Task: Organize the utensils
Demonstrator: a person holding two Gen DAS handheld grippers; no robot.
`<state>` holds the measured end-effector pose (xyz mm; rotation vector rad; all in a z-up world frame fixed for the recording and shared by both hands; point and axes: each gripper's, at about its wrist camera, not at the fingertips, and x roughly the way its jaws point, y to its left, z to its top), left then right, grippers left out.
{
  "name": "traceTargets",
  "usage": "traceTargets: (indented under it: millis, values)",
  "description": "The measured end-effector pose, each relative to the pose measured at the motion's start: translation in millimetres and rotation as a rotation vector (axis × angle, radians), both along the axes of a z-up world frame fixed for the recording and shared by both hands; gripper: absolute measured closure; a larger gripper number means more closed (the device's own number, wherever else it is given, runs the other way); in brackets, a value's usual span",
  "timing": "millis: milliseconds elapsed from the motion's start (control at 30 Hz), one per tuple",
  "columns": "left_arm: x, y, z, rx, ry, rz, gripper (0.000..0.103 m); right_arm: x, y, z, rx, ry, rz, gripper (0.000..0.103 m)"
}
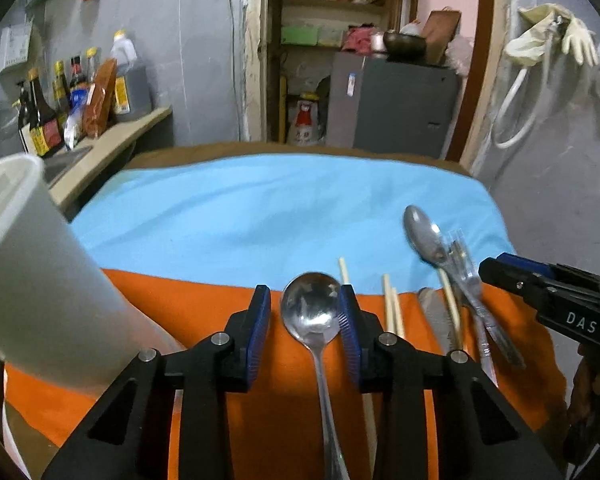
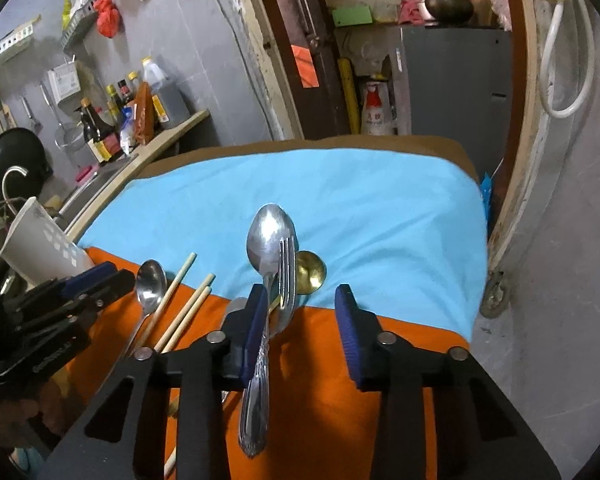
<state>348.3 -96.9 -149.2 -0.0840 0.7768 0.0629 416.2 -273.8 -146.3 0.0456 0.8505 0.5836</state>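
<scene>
A steel round-bowled spoon (image 1: 312, 312) lies on the orange cloth (image 1: 204, 316), its bowl between the open fingers of my left gripper (image 1: 305, 312). It also shows in the right wrist view (image 2: 150, 282). Several wooden chopsticks (image 1: 392, 312) lie just right of it. Further right lie a steel oval spoon (image 2: 270, 236), a fork (image 2: 286, 276) and a brass spoon (image 2: 310, 272). My right gripper (image 2: 302, 320) is open over these, its left finger beside the fork and spoon handles. A white cup (image 1: 32, 264) stands at the left.
The orange cloth lies over a blue cloth (image 2: 360, 208) on a brown table. A counter (image 1: 112, 140) with sauce bottles (image 1: 44, 120) runs along the left wall. A grey cabinet (image 1: 396, 104) stands in the doorway behind. The table's right edge drops to the floor.
</scene>
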Motion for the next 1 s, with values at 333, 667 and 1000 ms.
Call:
traceTargets:
  millis: [333,667,1000]
  values:
    - [9.7,15.1,-22.1,-0.098,0.100,-0.037,0.074,13.8,2.0,-15.6,-0.017,0.081,-0.027,0.082]
    - [10.1,13.2,-17.6,-0.153,0.096,-0.096,0.095,11.8,-2.8,-15.8,0.056,0.142,-0.030,0.099]
    - [7.4,7.4,-11.4,-0.171,0.084,-0.138,0.101,-4.5,-22.0,-13.0,-0.001,0.118,-0.078,0.099]
